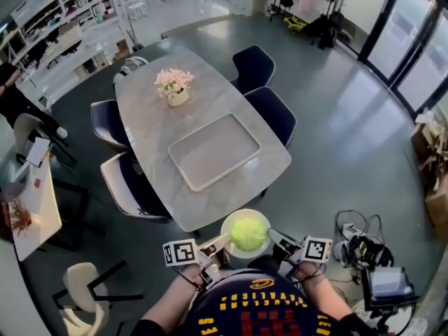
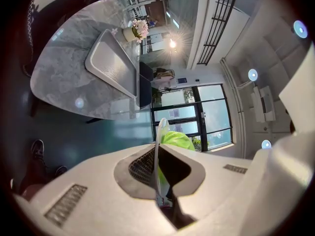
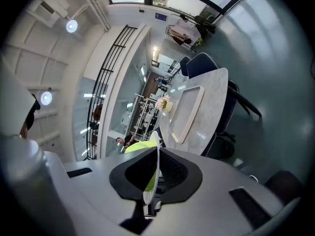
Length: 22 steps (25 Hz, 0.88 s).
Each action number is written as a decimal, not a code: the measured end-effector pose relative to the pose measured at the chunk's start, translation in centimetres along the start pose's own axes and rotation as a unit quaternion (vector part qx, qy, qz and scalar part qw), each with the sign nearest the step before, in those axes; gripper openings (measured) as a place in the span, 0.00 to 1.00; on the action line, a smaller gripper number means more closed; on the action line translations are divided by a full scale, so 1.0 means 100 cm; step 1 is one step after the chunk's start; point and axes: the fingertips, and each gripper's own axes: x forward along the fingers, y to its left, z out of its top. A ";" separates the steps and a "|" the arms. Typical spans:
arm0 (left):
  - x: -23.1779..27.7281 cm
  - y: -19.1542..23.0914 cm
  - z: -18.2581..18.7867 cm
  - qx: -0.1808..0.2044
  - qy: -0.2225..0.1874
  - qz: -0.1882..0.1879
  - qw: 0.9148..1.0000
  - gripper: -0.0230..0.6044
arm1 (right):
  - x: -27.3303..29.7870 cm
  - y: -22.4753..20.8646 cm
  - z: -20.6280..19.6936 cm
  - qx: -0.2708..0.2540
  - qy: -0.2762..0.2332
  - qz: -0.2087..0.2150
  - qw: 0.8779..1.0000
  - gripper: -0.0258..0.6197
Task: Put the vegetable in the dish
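Left gripper (image 1: 221, 243): fingers (image 2: 139, 168) closed on left rim of dish (image 1: 235, 221). Right gripper (image 1: 275, 239): fingers (image 3: 173, 173) closed on right rim. Dish held in air between them, just off near end of desk (image 1: 155, 121), close to person's chest. Vegetable (image 1: 248, 234) (green, leafy, rounded) sits in dish, between both sets of fingers. In gripper views dish shows edge-on, vegetable half hidden behind fingers. Whether leaves touch fingers: cannot tell.
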 end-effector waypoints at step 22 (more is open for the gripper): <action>0.121 -0.017 0.102 -0.014 -0.148 0.050 0.988 0.05 | 0.079 -0.054 0.180 -0.038 0.151 0.085 0.984 0.06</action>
